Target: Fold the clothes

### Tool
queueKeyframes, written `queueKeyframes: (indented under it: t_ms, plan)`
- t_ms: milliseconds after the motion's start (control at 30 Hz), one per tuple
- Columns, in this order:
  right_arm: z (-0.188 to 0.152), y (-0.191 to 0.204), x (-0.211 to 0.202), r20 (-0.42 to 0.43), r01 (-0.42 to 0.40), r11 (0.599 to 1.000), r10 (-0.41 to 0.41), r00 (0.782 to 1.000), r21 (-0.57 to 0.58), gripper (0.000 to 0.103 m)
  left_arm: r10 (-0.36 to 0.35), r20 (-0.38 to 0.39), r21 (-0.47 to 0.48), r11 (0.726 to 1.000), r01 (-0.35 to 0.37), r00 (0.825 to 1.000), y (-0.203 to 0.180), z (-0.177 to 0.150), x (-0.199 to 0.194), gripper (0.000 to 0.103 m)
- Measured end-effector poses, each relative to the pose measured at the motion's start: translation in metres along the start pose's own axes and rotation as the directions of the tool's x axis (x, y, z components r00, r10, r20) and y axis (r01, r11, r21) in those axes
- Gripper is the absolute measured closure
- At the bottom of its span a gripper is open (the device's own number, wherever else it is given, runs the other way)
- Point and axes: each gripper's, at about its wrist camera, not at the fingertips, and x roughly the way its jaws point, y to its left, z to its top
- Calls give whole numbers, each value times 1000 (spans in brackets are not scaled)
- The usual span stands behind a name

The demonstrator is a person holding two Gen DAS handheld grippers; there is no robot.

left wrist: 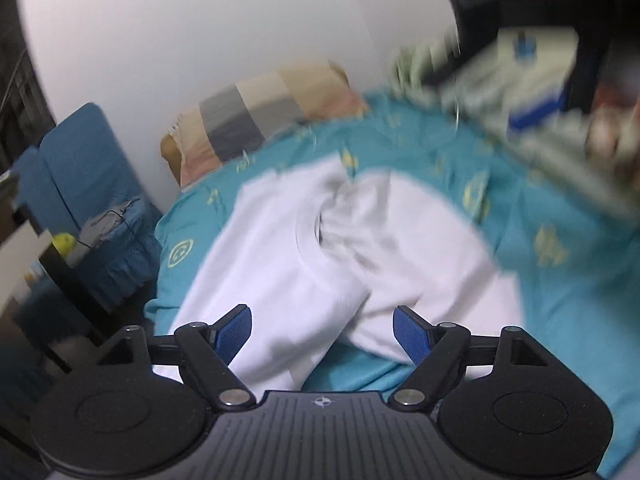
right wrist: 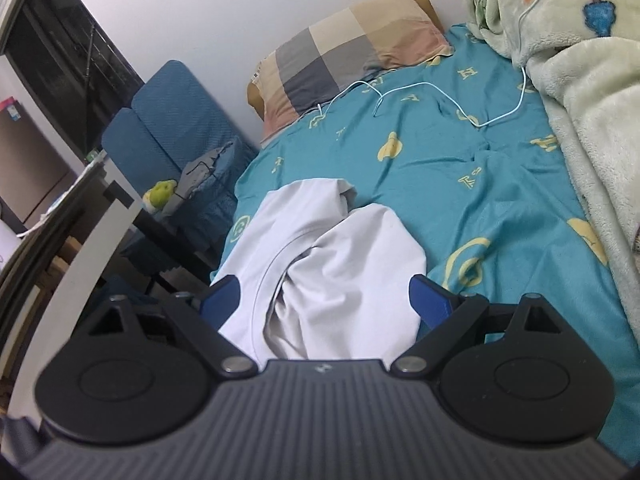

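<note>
Two grippers hover over one white shirt (right wrist: 320, 256) that lies crumpled on the teal sheet (right wrist: 460, 184), at the sheet's near left edge, collar opening upward. Left of the shirt, off the bed, stands a blue chair (right wrist: 172, 120) with a green toy (right wrist: 160, 194) and grey cloth on its seat. Behind the shirt, at the head of the sheet, rests a checked pillow (right wrist: 348, 48); a pale cord (right wrist: 420, 92) trails across the sheet beyond the shirt. Right of the shirt, a cream blanket (right wrist: 580, 100) is heaped along the sheet's far side. The left gripper (left wrist: 322, 330), in a blurred view, has its jaws apart above the shirt's near fold, holding nothing. The right gripper (right wrist: 324, 300) likewise has jaws spread wide, the shirt showing between them, ungrasped.
</note>
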Motion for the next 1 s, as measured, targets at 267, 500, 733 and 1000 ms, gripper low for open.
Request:
queueKeyframes:
  t_ms: [267,500,733,1000]
  plan:
    - [-3,-17,23,-43,47,999,-47,998,-13,10,26,-34,-97,995,-29,999,21,7,53,71]
    - [-7,0,23,2,24,993,-24,1000,-116,10,39,215,-376,925,46,976,81,16,-18,96]
    - [-17,51,22,20,-48,941,58,998,-335,10,93,372,-553,821,140,923,136,7,-78,96]
    - [-38,110,92,8,14,735,-13,1000,-678,33,150,399,-681,709,183,905,189,-23,-95,96]
